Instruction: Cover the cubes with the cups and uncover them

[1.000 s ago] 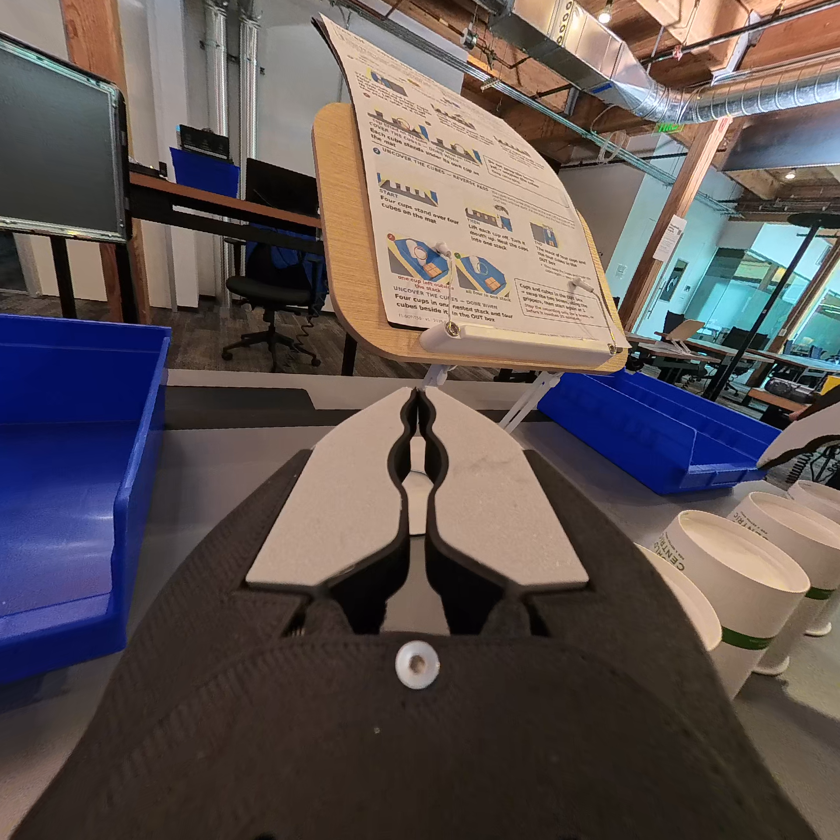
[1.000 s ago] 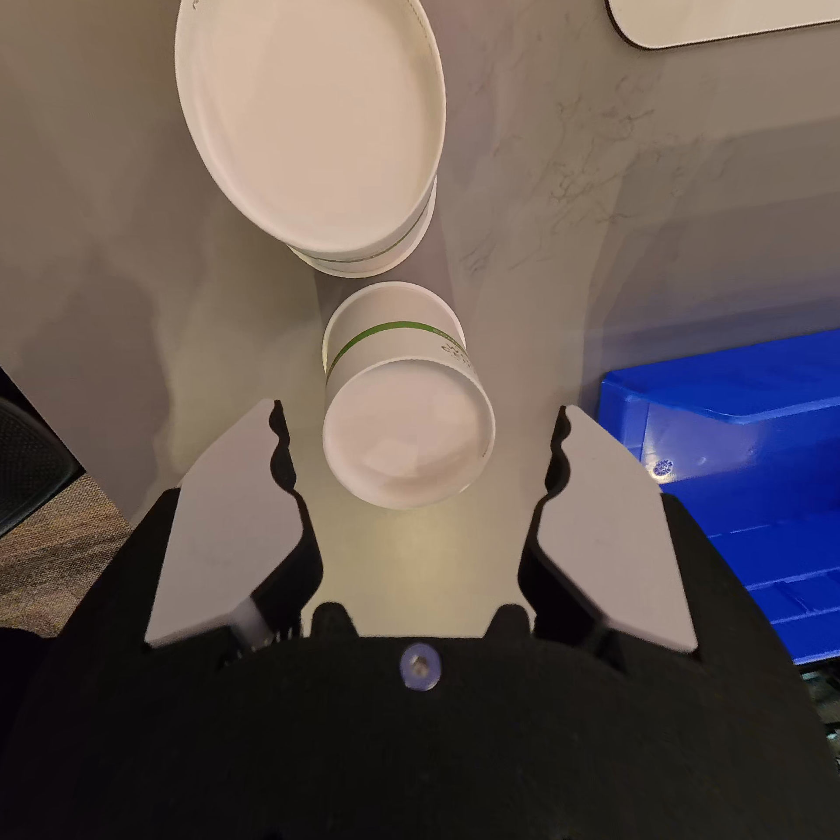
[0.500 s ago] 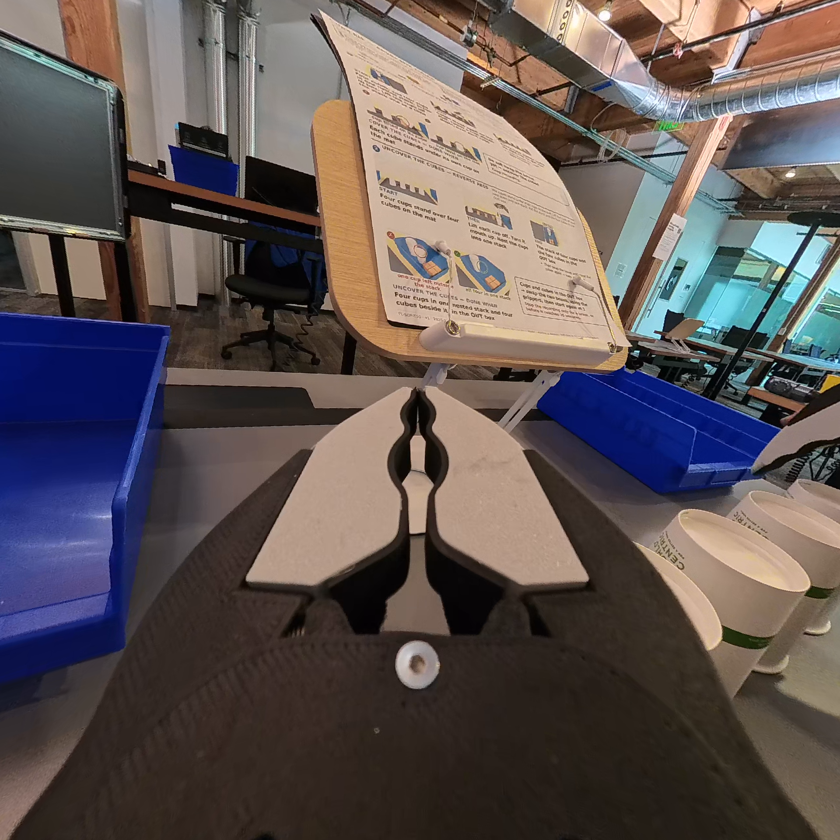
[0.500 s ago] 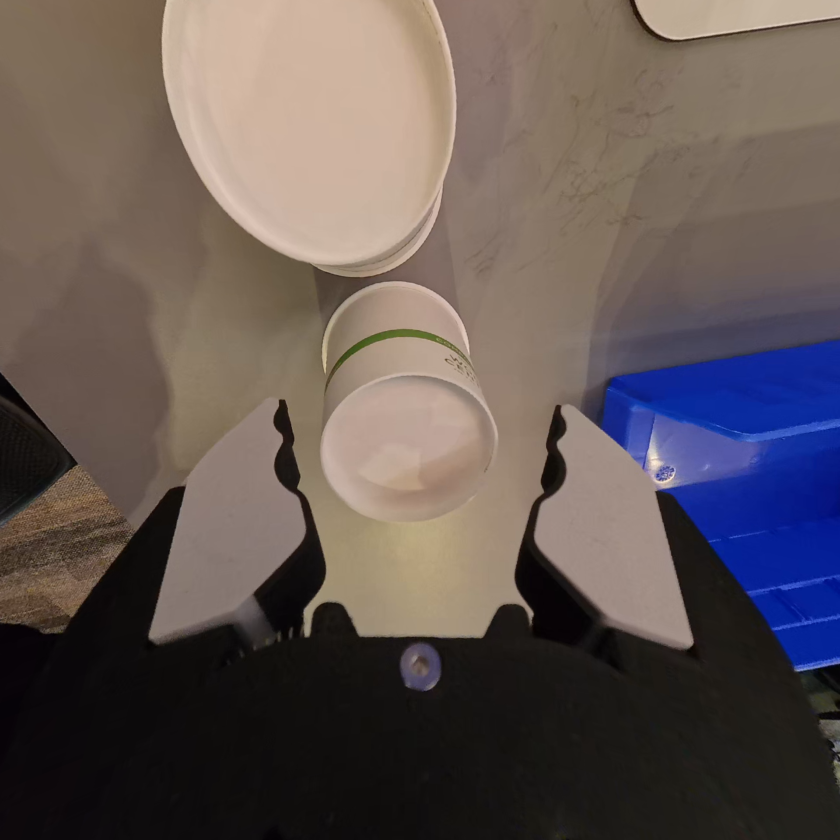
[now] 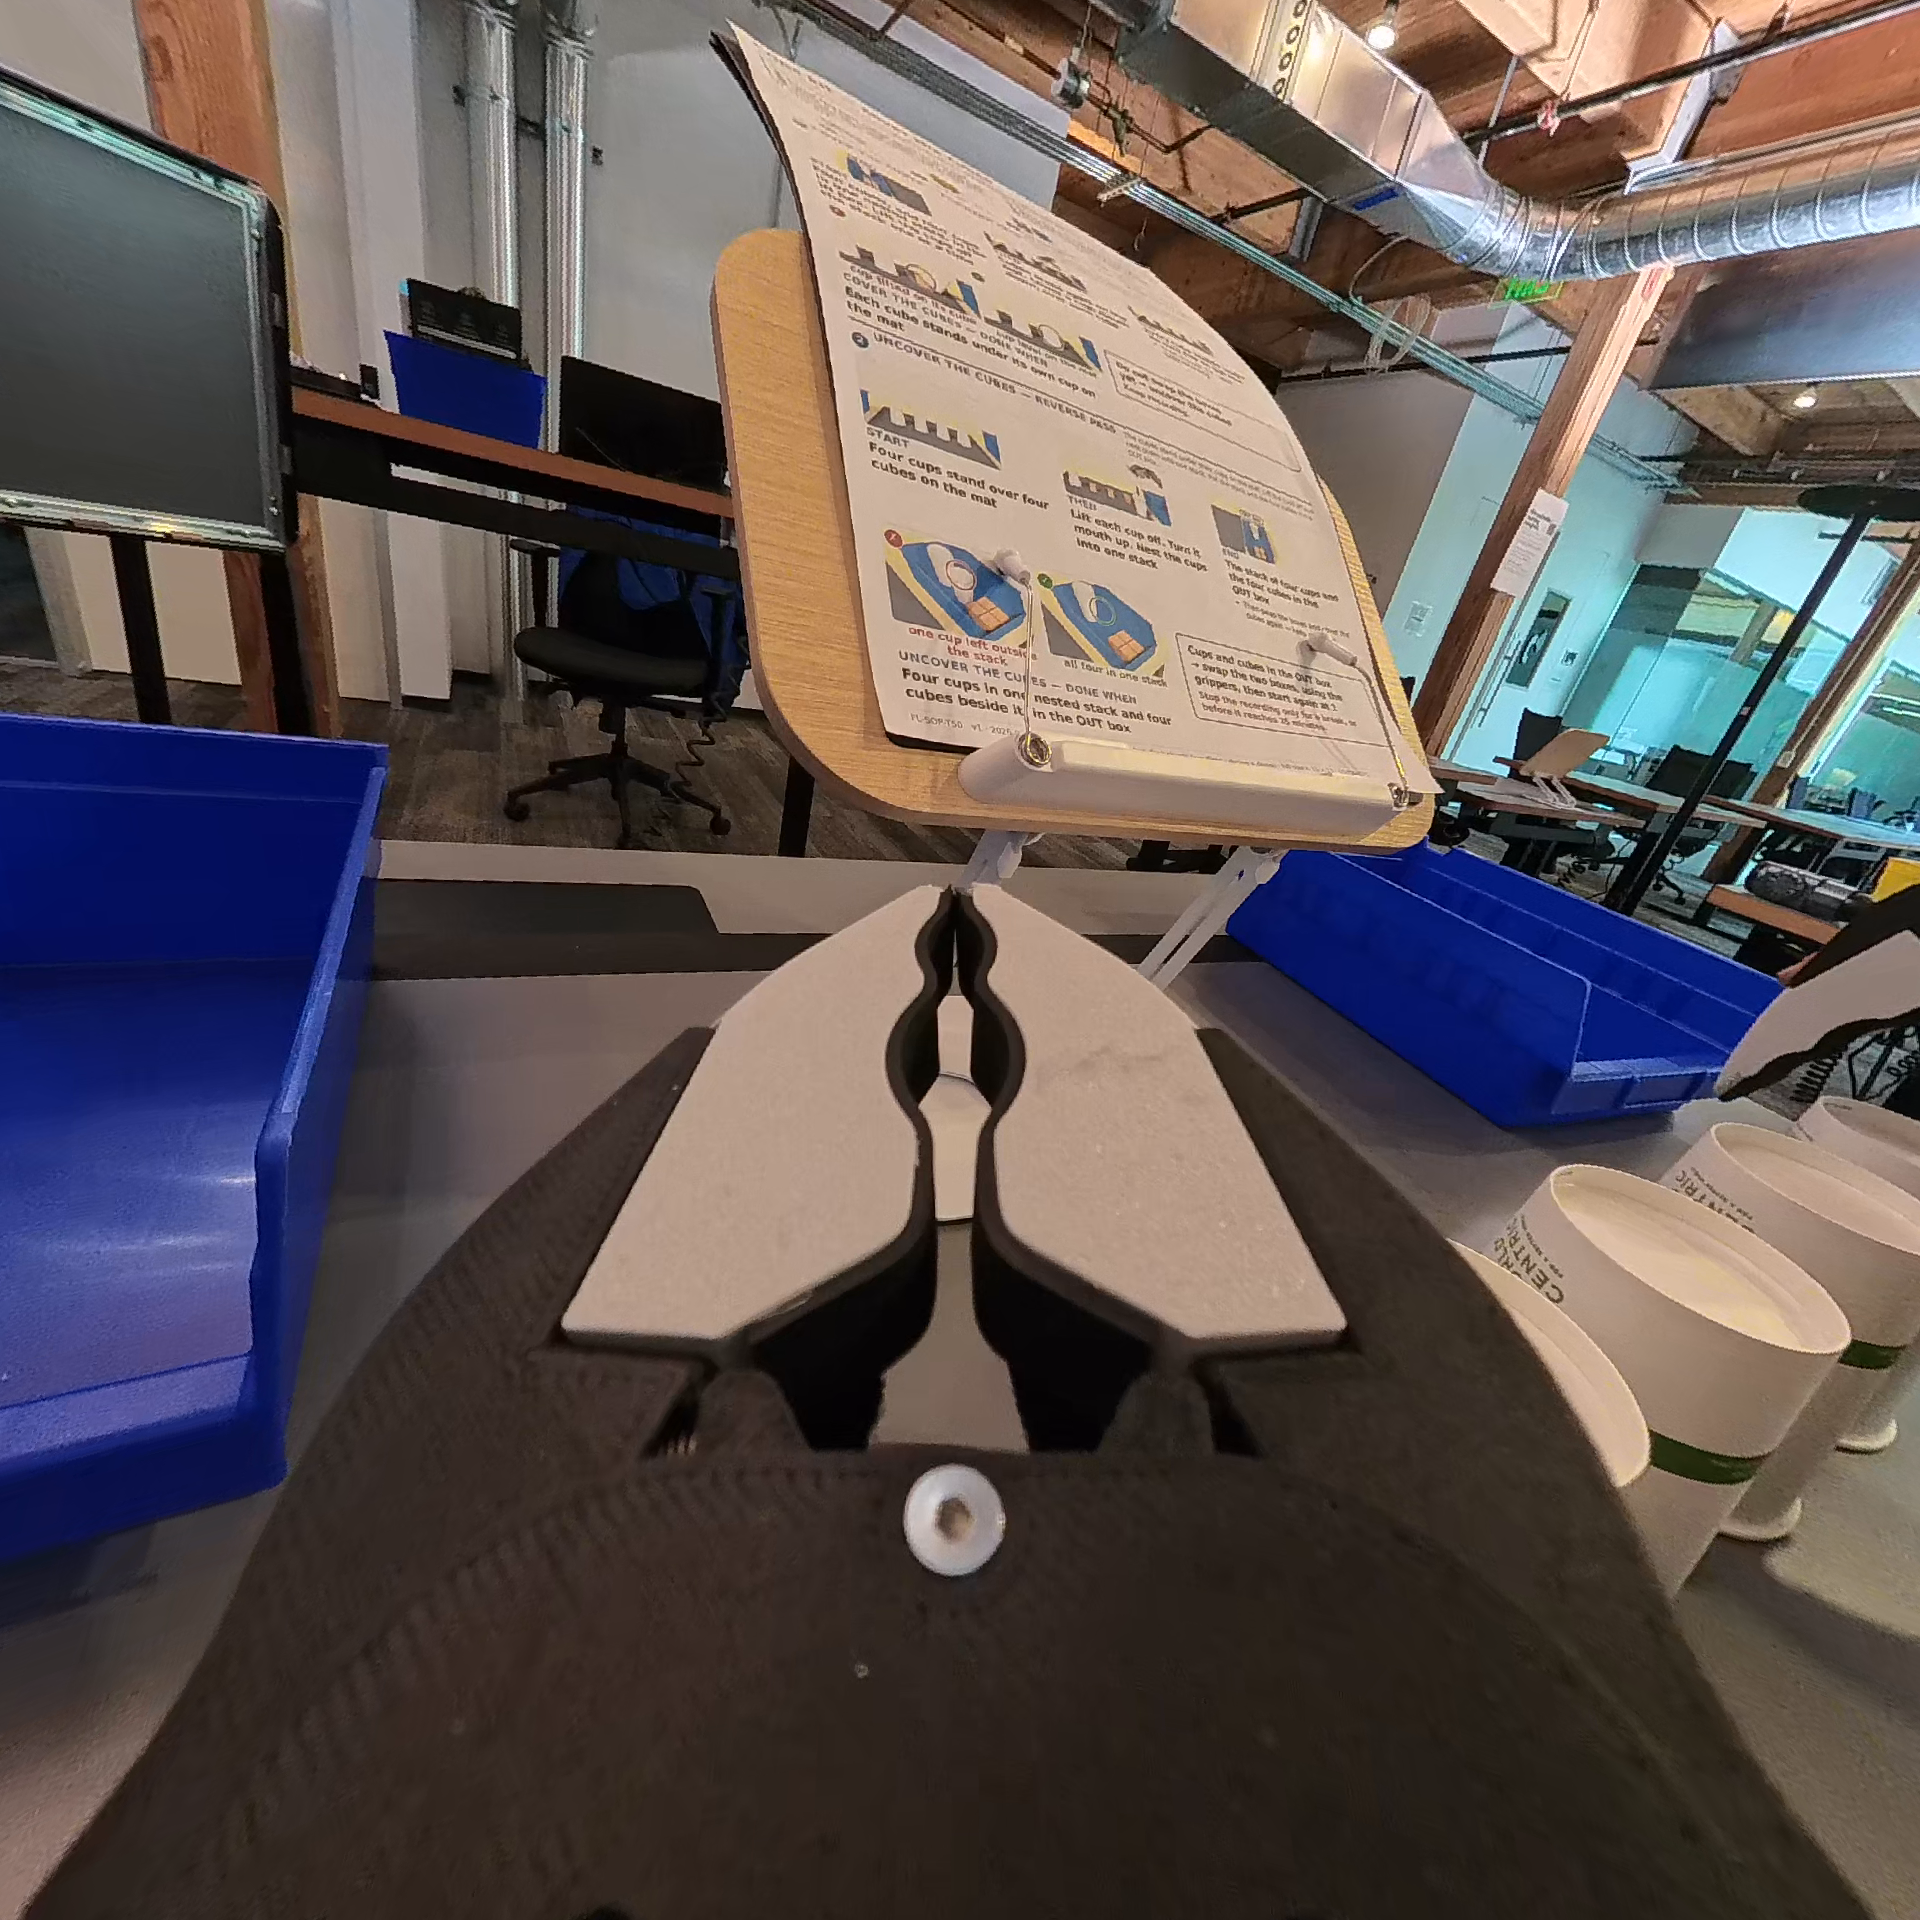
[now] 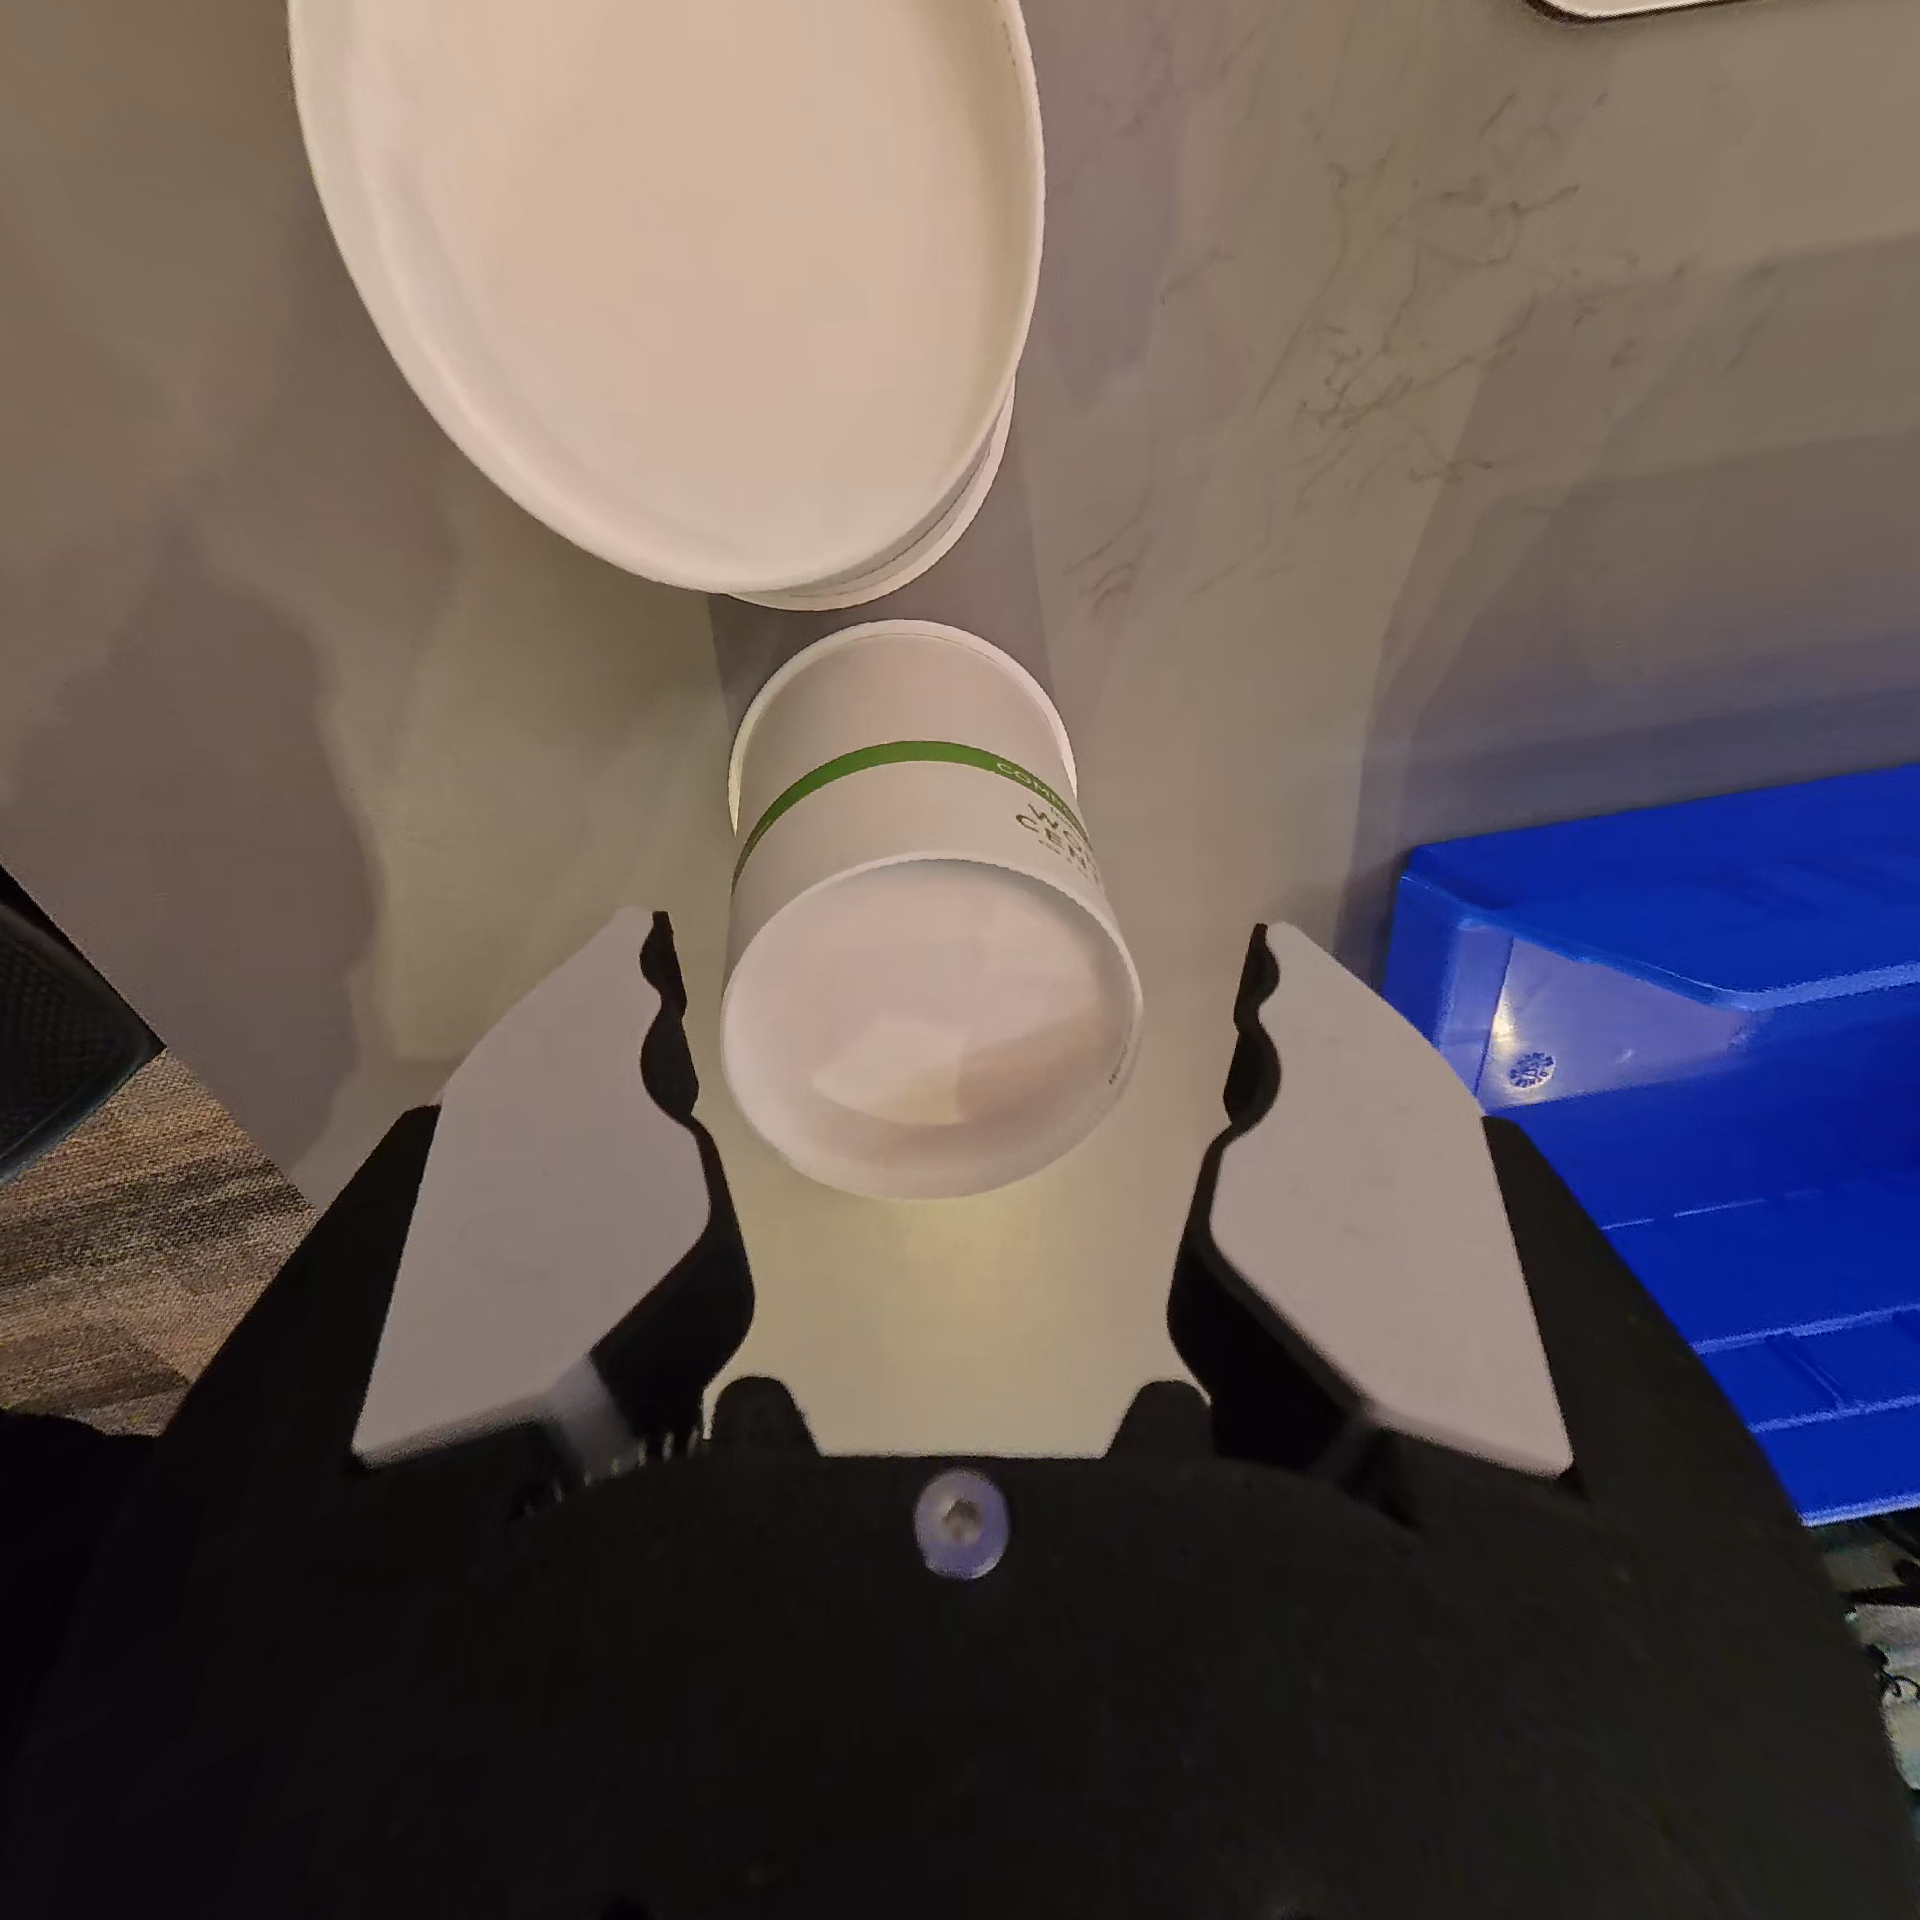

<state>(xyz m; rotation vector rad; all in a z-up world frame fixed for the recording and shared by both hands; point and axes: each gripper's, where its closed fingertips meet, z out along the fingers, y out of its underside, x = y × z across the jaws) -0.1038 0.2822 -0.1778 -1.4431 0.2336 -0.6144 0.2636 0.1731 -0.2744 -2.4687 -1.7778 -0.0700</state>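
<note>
Several white paper cups with a green band stand upside down on the grey table. In the right wrist view, seen from above, one cup sits between the tips of my right gripper, which is open and not touching it. A second cup looms large just beyond it. In the left wrist view the cups stand in a row at the right, with a right gripper finger above them. My left gripper is shut and empty, left of the cups. No cubes show.
A blue bin stands at the left and another at the back right, also showing in the right wrist view. A wooden stand with an instruction sheet is at the table's back. The table edge and carpet lie at the left.
My right gripper has come down closer over the upside-down cup, so its open fingertips now flank the cup's base. The left gripper has not moved.
</note>
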